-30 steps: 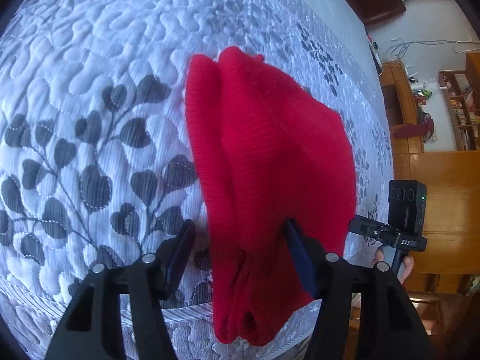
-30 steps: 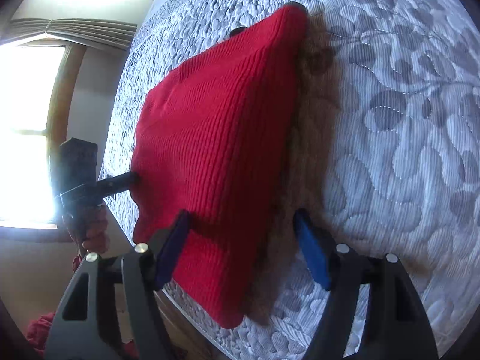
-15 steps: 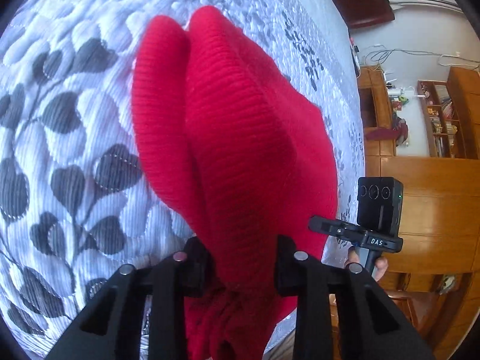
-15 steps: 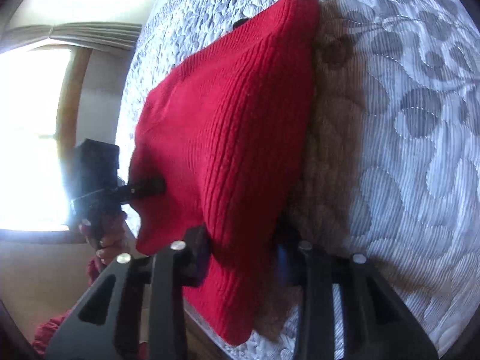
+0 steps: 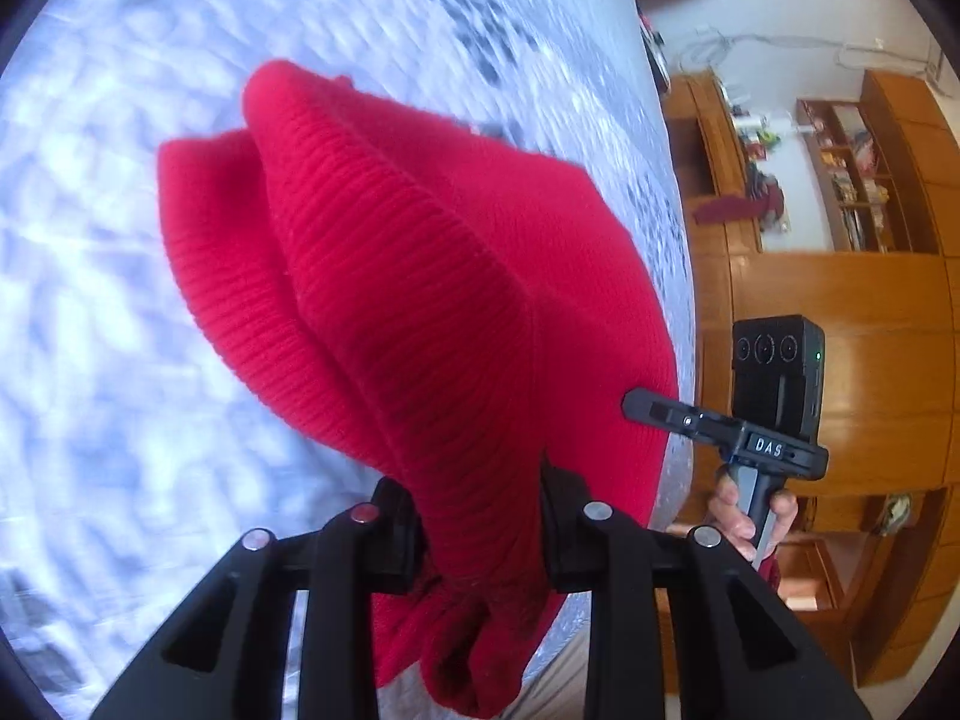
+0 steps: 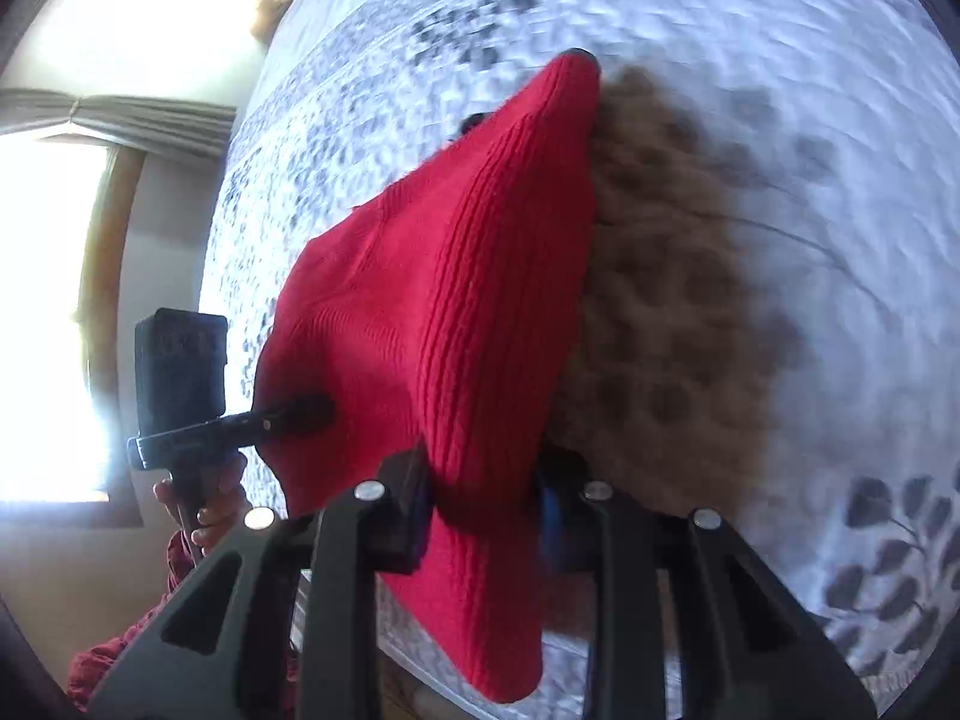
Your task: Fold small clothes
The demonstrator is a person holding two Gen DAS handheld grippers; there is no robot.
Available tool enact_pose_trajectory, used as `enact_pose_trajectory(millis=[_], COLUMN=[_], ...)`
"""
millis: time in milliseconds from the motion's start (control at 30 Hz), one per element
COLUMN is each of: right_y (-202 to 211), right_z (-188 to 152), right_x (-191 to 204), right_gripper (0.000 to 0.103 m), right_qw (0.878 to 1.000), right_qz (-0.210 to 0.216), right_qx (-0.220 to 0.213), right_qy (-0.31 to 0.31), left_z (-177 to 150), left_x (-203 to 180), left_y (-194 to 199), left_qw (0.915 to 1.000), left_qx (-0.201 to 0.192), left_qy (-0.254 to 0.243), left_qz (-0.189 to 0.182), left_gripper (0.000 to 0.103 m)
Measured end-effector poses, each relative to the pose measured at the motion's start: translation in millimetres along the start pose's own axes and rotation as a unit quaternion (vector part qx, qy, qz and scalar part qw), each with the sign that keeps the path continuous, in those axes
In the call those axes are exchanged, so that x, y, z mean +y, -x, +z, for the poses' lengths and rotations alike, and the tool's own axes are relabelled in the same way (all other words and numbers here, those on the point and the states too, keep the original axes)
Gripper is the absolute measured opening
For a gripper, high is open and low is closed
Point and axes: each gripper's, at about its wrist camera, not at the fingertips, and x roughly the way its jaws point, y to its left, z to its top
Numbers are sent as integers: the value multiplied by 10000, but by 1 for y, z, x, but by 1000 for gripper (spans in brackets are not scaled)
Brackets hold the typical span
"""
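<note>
Pinched at its near edge by both — left gripper [image 5: 480,531] and right gripper [image 6: 483,516] each clamped on a corner of the red ribbed knit garment [image 5: 420,300], lifted above the grey leaf-patterned quilt [image 6: 780,90], long axis running away from the fingers toward the far hem

knit garment [image 5: 432,300] over the bedspread [image 5: 120,360], between both claws

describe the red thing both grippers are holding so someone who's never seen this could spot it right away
Start at the bed with the white quilt printed with grey leaves. Above it hangs a red ribbed knit garment, pinched near one edge by the left gripper and the right gripper. It is the only bright red cloth over the pale quilt.
</note>
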Motion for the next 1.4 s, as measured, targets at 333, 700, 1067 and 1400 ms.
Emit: enact_pose_trajectory(millis=[333, 700, 1067, 1400], right_y=[2, -14, -12, 25], right_z=[-40, -104, -114, -126], right_x=[-45, -41, -63, 2], right_gripper=[50, 23, 10, 55], right_qw=[9987, 9959, 9950, 9963], right_qz=[454, 689, 451, -763], right_qx=[-56, 277, 439, -312], right_qy=[-214, -508, -774, 243], left_z=[-25, -76, -66, -94], left_x=[4, -27, -8, -37], left_y=[-8, 10, -14, 27], left_qw=[9995, 9957, 9872, 9669], left_qx=[41, -164, 160, -423], left_qy=[83, 75, 151, -207], left_qz=[297, 905, 1580, 2508], left_gripper=[36, 41, 33, 63])
